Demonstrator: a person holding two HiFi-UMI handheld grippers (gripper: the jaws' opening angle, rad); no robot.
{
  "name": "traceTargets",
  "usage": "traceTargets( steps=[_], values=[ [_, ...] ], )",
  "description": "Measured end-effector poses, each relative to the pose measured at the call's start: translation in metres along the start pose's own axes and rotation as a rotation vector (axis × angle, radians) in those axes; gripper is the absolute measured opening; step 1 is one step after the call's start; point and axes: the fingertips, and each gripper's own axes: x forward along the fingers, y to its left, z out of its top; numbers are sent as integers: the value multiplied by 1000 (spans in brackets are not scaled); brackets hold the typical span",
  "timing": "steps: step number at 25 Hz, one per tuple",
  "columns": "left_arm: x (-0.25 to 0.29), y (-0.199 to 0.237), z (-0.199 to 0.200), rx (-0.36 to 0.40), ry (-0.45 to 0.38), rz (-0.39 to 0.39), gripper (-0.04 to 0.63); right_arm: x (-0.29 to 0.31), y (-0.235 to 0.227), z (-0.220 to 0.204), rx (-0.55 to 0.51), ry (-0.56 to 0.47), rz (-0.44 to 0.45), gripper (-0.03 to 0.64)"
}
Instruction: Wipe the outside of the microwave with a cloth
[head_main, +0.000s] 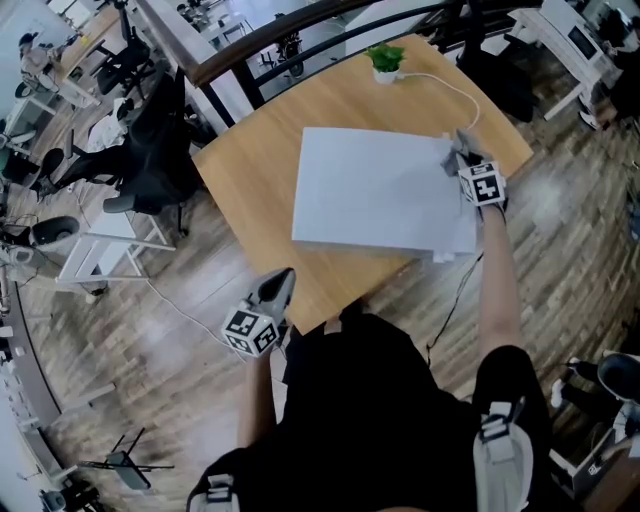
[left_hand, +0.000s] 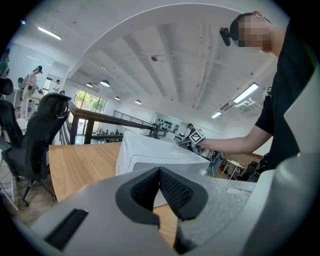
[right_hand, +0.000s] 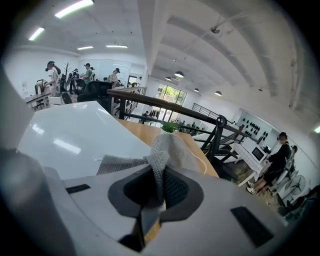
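The white microwave (head_main: 375, 190) sits on a wooden table (head_main: 260, 130); it also shows in the left gripper view, the microwave (left_hand: 155, 155), and as a white top surface (right_hand: 75, 132) in the right gripper view. My right gripper (head_main: 462, 152) is shut on a grey cloth (right_hand: 167, 150), pressed onto the microwave's top near its right edge, cloth (head_main: 452, 157). My left gripper (head_main: 283, 282) is shut and empty, held off the table's near edge, left gripper (left_hand: 160, 172) pointing toward the microwave's front.
A small potted plant (head_main: 385, 60) stands at the table's far edge, with a white cable (head_main: 450, 90) running from it. Black office chairs (head_main: 150, 150) stand left of the table. A dark railing (head_main: 300, 20) runs behind it. People work at distant desks.
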Motion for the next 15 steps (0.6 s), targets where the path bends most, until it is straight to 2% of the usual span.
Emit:
traceTargets(
  steps=[4, 15],
  values=[
    [0, 0, -6, -13, 5, 9, 2, 4, 2, 0, 21, -7, 15, 23],
    [4, 1, 1, -4, -3, 15, 2, 8, 2, 9, -12, 1, 8, 23]
  ],
)
